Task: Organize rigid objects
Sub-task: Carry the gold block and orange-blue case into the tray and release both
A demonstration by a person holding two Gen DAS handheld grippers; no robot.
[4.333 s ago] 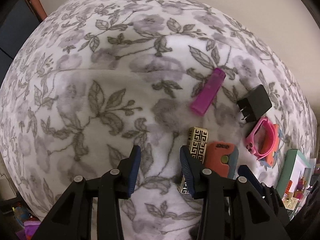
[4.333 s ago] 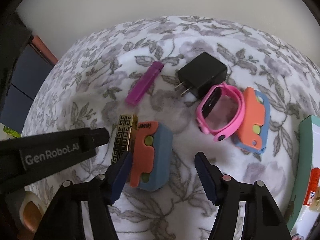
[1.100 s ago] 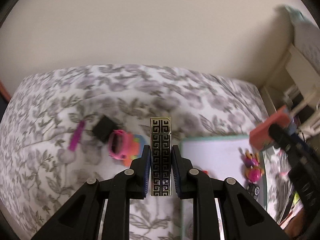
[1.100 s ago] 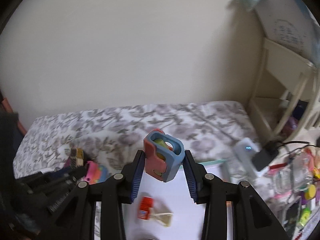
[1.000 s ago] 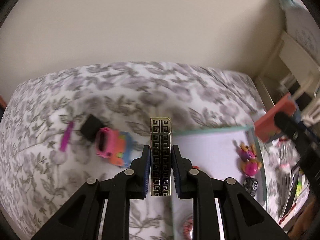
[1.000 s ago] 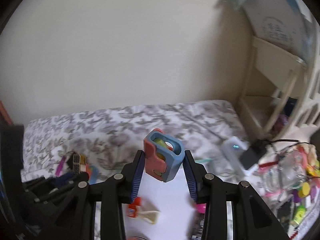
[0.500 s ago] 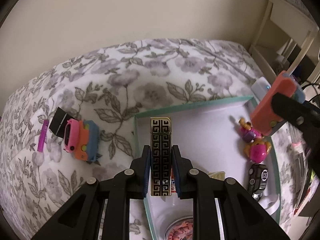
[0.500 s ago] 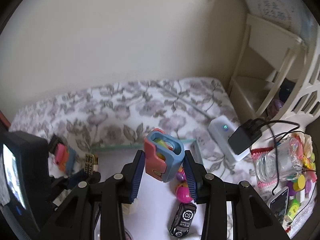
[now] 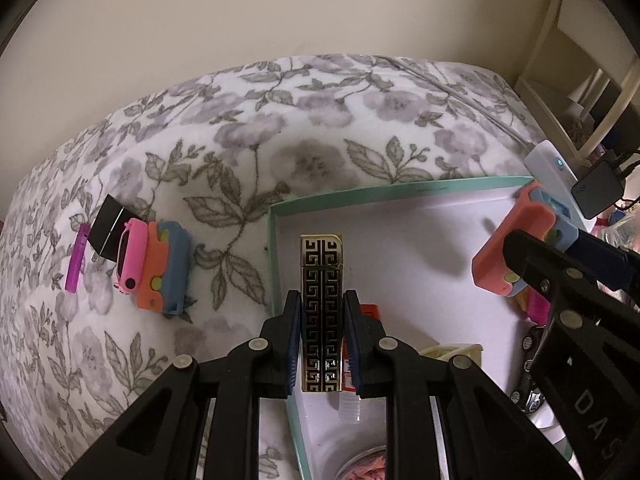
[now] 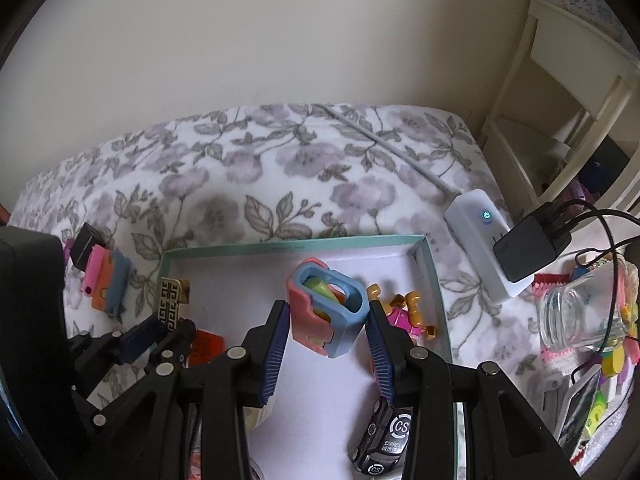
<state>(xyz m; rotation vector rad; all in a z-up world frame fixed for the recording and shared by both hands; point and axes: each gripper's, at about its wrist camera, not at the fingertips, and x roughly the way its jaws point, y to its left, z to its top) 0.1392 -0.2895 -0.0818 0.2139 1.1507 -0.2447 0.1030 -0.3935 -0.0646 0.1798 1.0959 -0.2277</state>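
Observation:
My left gripper (image 9: pixel 321 301) is shut on a gold-and-black patterned lighter (image 9: pixel 321 264), held upright over the left part of a teal-rimmed white box (image 9: pixel 400 189). My right gripper (image 10: pixel 327 309) is shut on an orange-and-blue toy block (image 10: pixel 340 326) above the middle of the box (image 10: pixel 280 246). That block (image 9: pixel 508 258) also shows at the right of the left wrist view. On the floral bed lie a pink watch (image 9: pixel 130 256), a second orange-and-blue block (image 9: pixel 166 268), a black charger (image 9: pixel 107 220) and a purple lighter (image 9: pixel 76 260).
Inside the box are a pink figure (image 10: pixel 406 316), a black toy car (image 10: pixel 384 440) and a red-labelled item (image 10: pixel 206 346). To its right sit a white power strip (image 10: pixel 474 232), a black adapter (image 10: pixel 528 248) and a glass jar (image 10: pixel 576 316). A cream shelf (image 10: pixel 560 80) stands at the far right.
Both grippers have come down toward the box with their objects still gripped. The box now looks larger and closer in both views.

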